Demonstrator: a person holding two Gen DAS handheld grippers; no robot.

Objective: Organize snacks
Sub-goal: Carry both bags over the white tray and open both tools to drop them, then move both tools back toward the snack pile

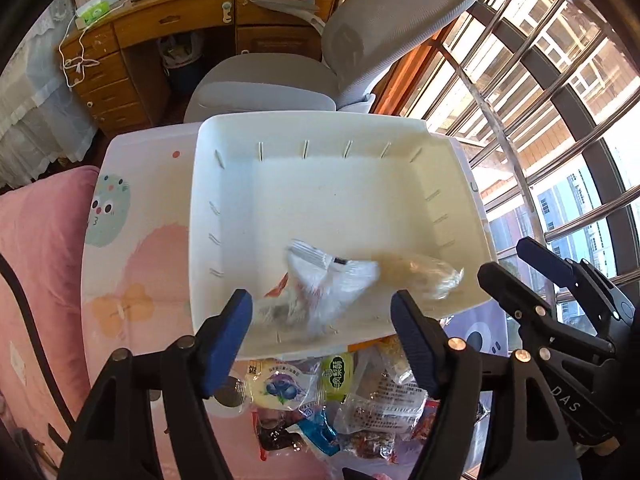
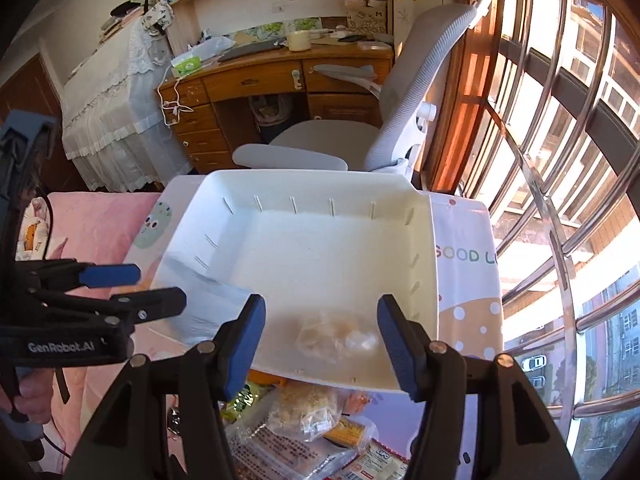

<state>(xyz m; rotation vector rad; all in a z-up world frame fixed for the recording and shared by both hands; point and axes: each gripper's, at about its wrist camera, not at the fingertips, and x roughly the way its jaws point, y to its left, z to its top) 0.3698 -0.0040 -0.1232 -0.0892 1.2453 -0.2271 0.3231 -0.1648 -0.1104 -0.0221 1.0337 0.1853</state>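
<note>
A white plastic bin [image 1: 224, 216] [image 2: 424, 280] sits on a small printed table. In the left wrist view a blurred white and orange snack packet [image 1: 320, 284] is at the bin's near side, between and just beyond my left gripper's [image 1: 322, 320] open fingers; I cannot tell if it rests or falls. A clear-wrapped pale snack [image 1: 420, 272] [image 2: 336, 336] lies in the bin's near right corner. My right gripper [image 2: 320, 344] is open and empty above the bin's near edge; it also shows in the left wrist view [image 1: 532, 264]. A pile of wrapped snacks [image 1: 340, 400] [image 2: 304, 424] lies in front of the bin.
A grey office chair [image 1: 320, 76] [image 2: 360, 136] stands behind the table, with a wooden desk [image 1: 168, 32] [image 2: 256, 80] beyond. A barred window [image 1: 552, 120] [image 2: 560, 160] runs along the right. A pink bed cover [image 1: 40, 260] [image 2: 92, 220] lies to the left.
</note>
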